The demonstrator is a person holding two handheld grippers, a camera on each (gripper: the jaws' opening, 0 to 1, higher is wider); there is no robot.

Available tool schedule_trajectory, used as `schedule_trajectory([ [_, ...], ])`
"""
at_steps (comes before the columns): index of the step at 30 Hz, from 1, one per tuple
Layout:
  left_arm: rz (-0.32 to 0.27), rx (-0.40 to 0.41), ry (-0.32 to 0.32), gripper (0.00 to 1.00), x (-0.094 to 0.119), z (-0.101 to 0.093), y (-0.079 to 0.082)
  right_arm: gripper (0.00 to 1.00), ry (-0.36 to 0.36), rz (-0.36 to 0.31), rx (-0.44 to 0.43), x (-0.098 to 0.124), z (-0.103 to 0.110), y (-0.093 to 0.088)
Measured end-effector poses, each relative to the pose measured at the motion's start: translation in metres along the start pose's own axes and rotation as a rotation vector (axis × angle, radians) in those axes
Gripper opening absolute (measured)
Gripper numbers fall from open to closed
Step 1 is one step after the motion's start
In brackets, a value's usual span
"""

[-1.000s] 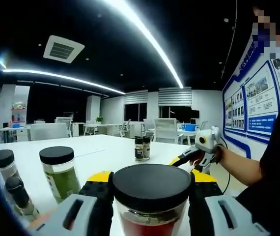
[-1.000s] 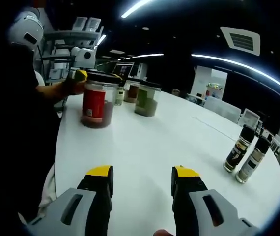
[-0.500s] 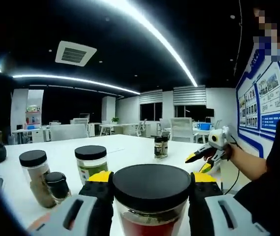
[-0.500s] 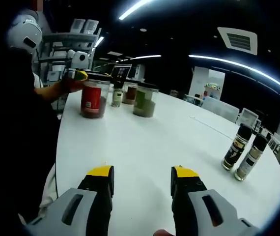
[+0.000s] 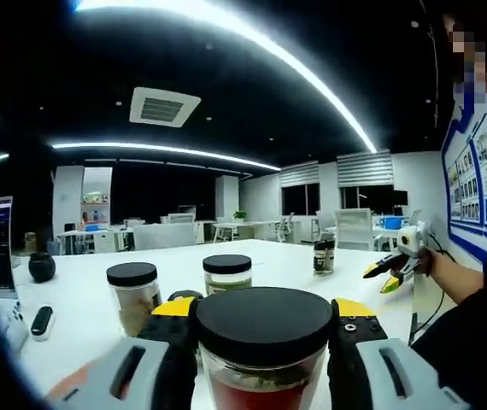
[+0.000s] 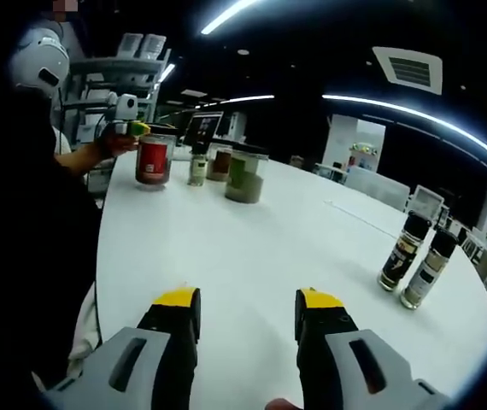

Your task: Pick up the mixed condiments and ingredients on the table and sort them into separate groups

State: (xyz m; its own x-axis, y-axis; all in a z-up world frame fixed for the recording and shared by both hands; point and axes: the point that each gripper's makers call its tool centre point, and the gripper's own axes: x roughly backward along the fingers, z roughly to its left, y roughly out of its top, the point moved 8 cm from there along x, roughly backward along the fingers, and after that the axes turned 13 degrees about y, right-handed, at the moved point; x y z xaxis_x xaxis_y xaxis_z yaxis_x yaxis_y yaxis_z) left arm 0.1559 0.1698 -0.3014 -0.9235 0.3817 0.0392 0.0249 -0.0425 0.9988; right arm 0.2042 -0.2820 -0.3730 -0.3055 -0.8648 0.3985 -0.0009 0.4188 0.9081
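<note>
Red-labelled jar clamped in left jaws; right jaws apart; two dark bottles together.

The left gripper has carried the red jar farther from the right gripper's fingers, beside the other jars (seemingly set on the table now).

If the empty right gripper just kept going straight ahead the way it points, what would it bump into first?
Probably nothing soon. The right gripper is open and points across bare white table. The green-filled jar stands off to one side and the two dark bottles off to the other. Depth is hard to judge.
</note>
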Motion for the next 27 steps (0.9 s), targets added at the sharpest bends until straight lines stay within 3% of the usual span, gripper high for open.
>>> schedule_trajectory([
  [11,-0.042,0.015,0.149,0.60,0.011,0.042,0.002,0.45,0.025,-0.016,-0.005,-0.002,0.005,0.007],
  [18,-0.012,0.029,0.201,0.60,0.007,0.062,-0.005,0.45,0.024,-0.011,-0.008,-0.002,0.005,0.006],
  [27,-0.020,0.048,0.286,0.59,-0.002,0.092,0.000,0.44,0.019,-0.013,-0.006,-0.001,0.003,0.008],
])
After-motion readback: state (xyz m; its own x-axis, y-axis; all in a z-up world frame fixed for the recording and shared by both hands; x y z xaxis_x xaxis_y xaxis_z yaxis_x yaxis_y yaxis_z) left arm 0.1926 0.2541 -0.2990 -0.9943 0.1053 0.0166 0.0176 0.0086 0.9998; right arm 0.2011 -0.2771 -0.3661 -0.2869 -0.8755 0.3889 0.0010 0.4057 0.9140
